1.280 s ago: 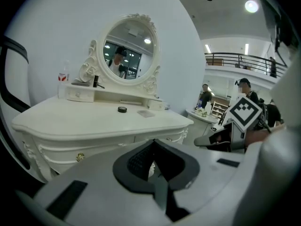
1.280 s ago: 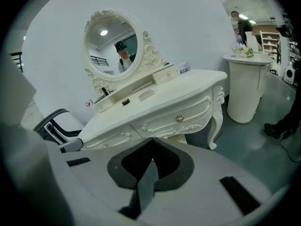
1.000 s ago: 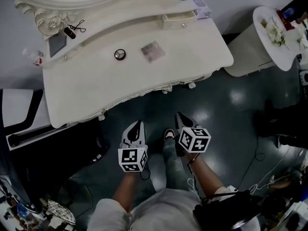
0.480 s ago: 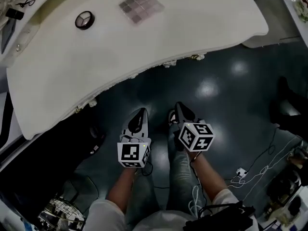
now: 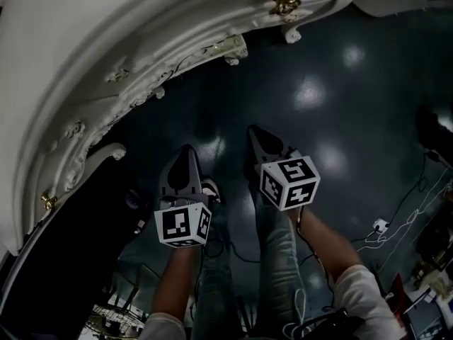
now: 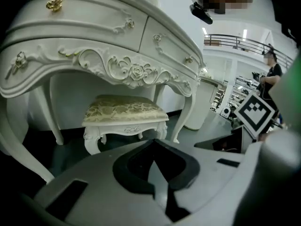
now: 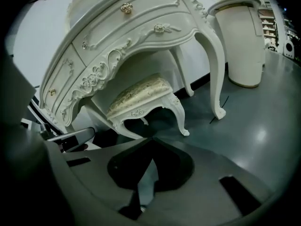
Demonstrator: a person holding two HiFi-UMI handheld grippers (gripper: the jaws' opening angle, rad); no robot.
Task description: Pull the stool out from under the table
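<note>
Jaws: I am holding left gripper (image 5: 187, 153) and right gripper (image 5: 256, 133) closed, empty | stool (image 6: 124, 113): sitting ahead under surface (image 6: 94, 27), neither hand clearly nearer

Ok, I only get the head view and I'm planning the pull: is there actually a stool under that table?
Observer: Yes. The left gripper view shows a white padded stool standing under the table, between its legs.
Operator: Is either gripper touching it?
Observer: No. The left gripper is shut and empty, short of the stool.
Operator: And the right one?
Observer: The right gripper is shut too, holding nothing, with bare floor between it and the stool.
</note>
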